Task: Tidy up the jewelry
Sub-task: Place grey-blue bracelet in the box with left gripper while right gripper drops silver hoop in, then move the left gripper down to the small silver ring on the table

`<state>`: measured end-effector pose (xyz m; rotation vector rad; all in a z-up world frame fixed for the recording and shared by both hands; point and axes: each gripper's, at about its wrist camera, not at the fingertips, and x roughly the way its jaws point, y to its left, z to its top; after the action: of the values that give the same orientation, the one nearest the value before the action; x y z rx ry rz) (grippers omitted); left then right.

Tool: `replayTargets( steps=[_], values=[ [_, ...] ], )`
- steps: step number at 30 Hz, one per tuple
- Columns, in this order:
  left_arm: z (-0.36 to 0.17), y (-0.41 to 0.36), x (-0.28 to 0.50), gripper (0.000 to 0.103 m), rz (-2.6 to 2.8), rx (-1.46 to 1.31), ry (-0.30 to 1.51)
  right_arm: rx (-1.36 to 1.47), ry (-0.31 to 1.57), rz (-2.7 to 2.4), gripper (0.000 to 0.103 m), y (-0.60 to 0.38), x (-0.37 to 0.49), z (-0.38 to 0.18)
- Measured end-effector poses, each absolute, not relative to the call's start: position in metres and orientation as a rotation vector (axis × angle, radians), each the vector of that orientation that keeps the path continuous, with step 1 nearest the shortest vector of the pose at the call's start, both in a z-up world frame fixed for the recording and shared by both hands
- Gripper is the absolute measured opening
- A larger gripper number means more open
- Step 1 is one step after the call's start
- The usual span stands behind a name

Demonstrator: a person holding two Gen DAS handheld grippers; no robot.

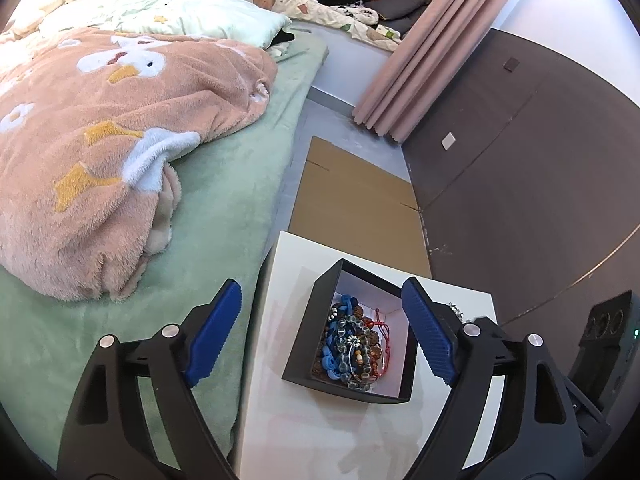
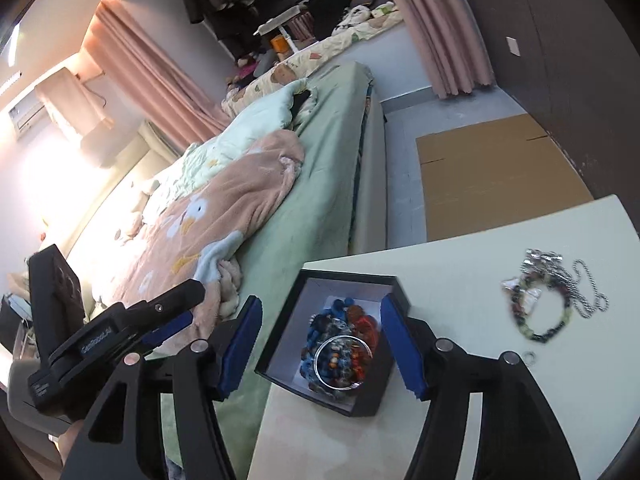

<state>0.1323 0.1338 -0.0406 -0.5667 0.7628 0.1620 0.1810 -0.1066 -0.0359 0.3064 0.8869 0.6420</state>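
A black box (image 1: 312, 332) with a white inside stands on the white table (image 1: 280, 432). It holds a pile of bead bracelets (image 1: 352, 344), blue, red and clear. In the right wrist view the box (image 2: 288, 344) holds the same pile (image 2: 340, 344) with a silver bangle (image 2: 343, 362) on top. More jewelry lies loose on the table to the right: a dark bead bracelet (image 2: 540, 312), a silver chain (image 2: 588, 288) and a small ring (image 2: 530, 357). My left gripper (image 1: 324, 336) is open and empty above the box. My right gripper (image 2: 322, 346) is open and empty above the box.
A bed with a green sheet (image 1: 224, 184) and a pink fleece blanket (image 1: 100, 152) lies left of the table. Flat cardboard (image 1: 352, 204) lies on the floor beyond the table. A dark wall (image 1: 520, 160) stands to the right. Pink curtains (image 1: 432, 52) hang behind.
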Motion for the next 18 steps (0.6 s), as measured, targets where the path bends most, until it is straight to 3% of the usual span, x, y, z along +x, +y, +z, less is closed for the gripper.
replayTargets(
  steps=[4, 7, 12, 15, 18],
  values=[
    [-0.040, 0.124, 0.135, 0.083, 0.141, -0.554, 0.768, 0.297, 0.918, 0.572, 0.067, -0.129, 0.179, -0.040],
    [-0.041, 0.109, 0.140, 0.083, 0.121, -0.520, 0.782, 0.274, 0.923, 0.503, 0.082, -0.150, 0.171, -0.043],
    [-0.040, 0.086, 0.146, 0.083, 0.081, -0.485, 0.797, 0.292, 0.929, 0.424, 0.093, -0.194, 0.157, -0.044],
    [-0.038, 0.066, 0.146, 0.094, 0.053, -0.439, 0.787, 0.307, 0.920, 0.359, 0.095, -0.219, 0.157, -0.045],
    [-0.035, 0.051, 0.147, 0.098, 0.035, -0.392, 0.780, 0.320, 0.907, 0.280, 0.095, -0.242, 0.156, -0.046]
  ],
)
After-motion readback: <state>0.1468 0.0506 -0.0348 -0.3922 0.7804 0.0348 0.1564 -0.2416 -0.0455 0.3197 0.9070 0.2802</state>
